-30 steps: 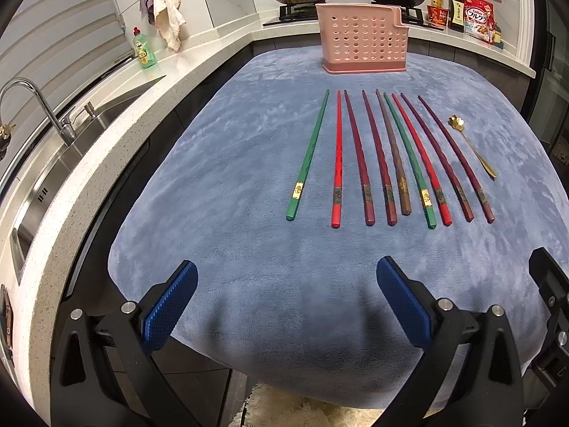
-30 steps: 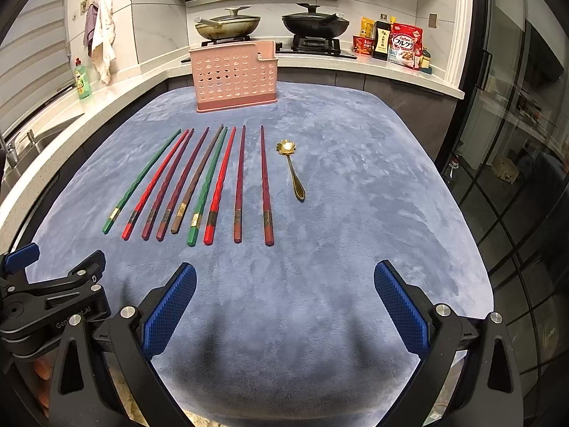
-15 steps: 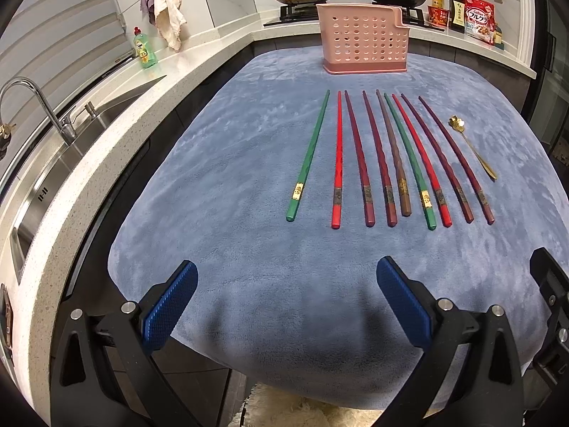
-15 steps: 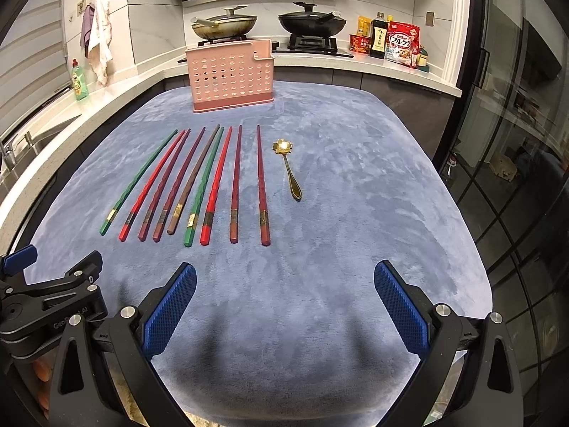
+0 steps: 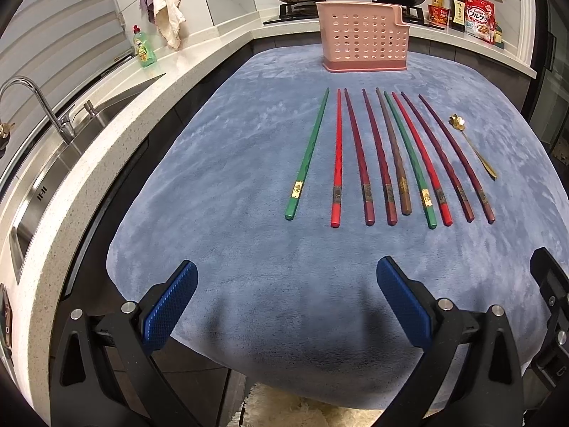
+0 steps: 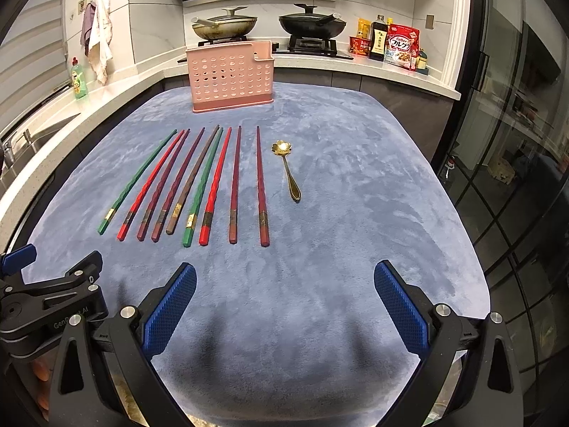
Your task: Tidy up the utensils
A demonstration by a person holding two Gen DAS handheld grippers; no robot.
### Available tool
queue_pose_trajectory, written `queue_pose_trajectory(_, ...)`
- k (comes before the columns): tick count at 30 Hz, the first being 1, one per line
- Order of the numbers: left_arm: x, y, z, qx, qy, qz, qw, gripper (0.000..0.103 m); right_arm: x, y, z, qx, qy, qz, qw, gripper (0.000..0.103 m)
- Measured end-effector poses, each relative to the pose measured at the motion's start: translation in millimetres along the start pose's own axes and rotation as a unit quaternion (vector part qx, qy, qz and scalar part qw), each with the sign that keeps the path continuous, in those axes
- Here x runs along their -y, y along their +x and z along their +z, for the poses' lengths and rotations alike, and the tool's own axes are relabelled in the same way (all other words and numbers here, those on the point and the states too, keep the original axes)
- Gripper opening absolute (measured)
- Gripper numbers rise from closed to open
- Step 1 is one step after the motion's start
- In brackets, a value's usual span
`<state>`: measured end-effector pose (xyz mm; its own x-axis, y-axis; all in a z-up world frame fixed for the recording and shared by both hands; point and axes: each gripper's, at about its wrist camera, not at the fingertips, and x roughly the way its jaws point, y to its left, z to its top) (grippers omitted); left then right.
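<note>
Basket: pink perforated holder [image 6: 233, 76] upright at the blue cloth's [image 6: 355, 185] far edge; inside hidden.
Chopsticks: nine [image 6: 208, 181] in a row on the cloth, near the basket.
Spoon: gold [image 6: 287, 170], just right of the row.
Left gripper [image 5: 284, 302]: fingers wide apart, empty.
Right gripper [image 6: 284, 302]: fingers wide apart, empty.

On the blue plush mat [image 5: 220, 163]: 9 chopsticks in a row – 2 green [image 5: 308, 153] [image 5: 409, 159], 2 bright red [image 5: 337, 158] [image 5: 421, 158], 4 dark maroon [image 5: 358, 158], 1 brown [image 5: 391, 149]. 1 gold flower-bowl spoon [image 5: 473, 147] toward the mat's right edge. 1 pink perforated plastic holder [image 5: 362, 41] at the far edge. Back counter: 2 lidded pans [image 6: 224, 25] [image 6: 311, 23], 1 green soap bottle [image 6: 79, 80].
</note>
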<state>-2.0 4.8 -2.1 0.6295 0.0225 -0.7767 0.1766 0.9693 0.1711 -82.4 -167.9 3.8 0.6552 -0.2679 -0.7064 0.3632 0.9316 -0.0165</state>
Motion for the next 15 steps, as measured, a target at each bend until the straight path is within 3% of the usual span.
queue_pose_trajectory(15, 0.8, -1.2, 0.0, 0.002, 0.002, -0.005, 1.0000, 0.096, -0.8, 1.0, -0.9, -0.004, 0.002, 0.003, 1.000, 0.096)
